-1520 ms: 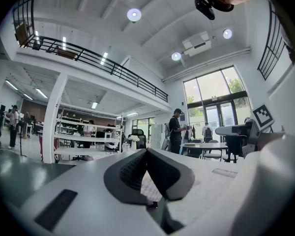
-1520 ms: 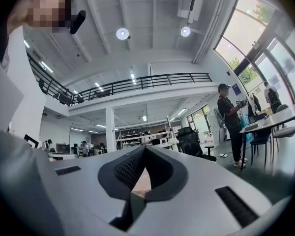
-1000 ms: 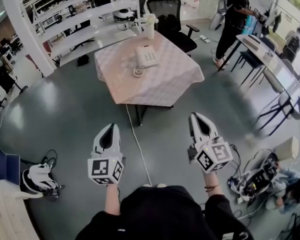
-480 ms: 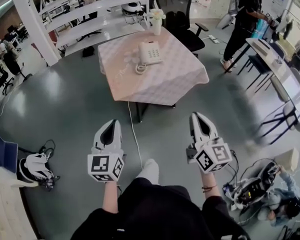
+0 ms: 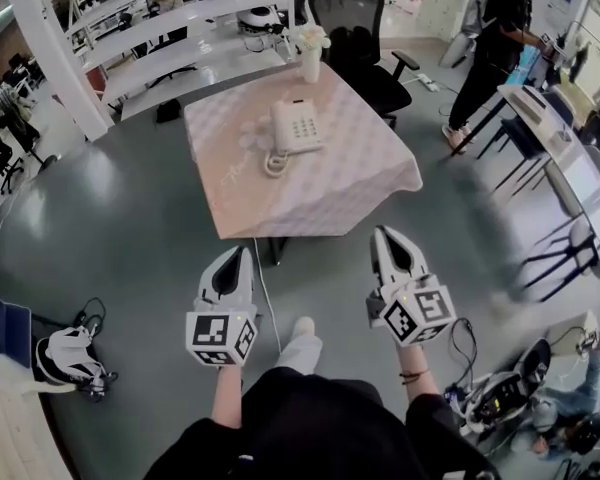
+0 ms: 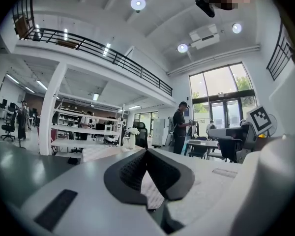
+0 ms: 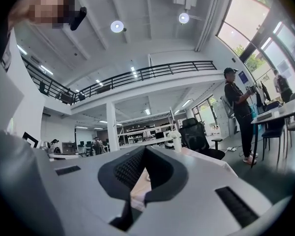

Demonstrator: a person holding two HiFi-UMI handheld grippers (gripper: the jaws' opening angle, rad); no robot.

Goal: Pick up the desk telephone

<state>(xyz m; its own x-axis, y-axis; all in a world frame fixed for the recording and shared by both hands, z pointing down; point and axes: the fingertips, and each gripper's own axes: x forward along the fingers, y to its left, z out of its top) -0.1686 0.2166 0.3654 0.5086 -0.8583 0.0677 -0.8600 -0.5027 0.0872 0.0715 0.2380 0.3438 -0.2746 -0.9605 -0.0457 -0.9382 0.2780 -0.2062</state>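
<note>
A white desk telephone [image 5: 296, 126] with a coiled cord lies on a table [image 5: 360, 183] under a pale checked cloth, in the middle of the head view. My left gripper [image 5: 241, 253] and right gripper [image 5: 382, 234] are held level side by side in front of the table's near edge, both short of it and well apart from the phone. Both are shut, jaw tips meeting, with nothing between them. In the left gripper view [image 6: 146, 151] and the right gripper view [image 7: 144, 149] only the tablecloth shows through the gap behind the tips.
A white vase of flowers [image 5: 310, 56] stands at the table's far end, a black office chair [image 5: 358, 30] behind it. A white cable [image 5: 263, 290] runs along the floor under the table. A person [image 5: 495, 43] stands at a desk [image 5: 570, 158] on the right. Gear [image 5: 68, 358] lies on the floor at left.
The table and phone have come nearer and lower in the head view as I walked toward them. Both grippers went forward with me, still shut.
</note>
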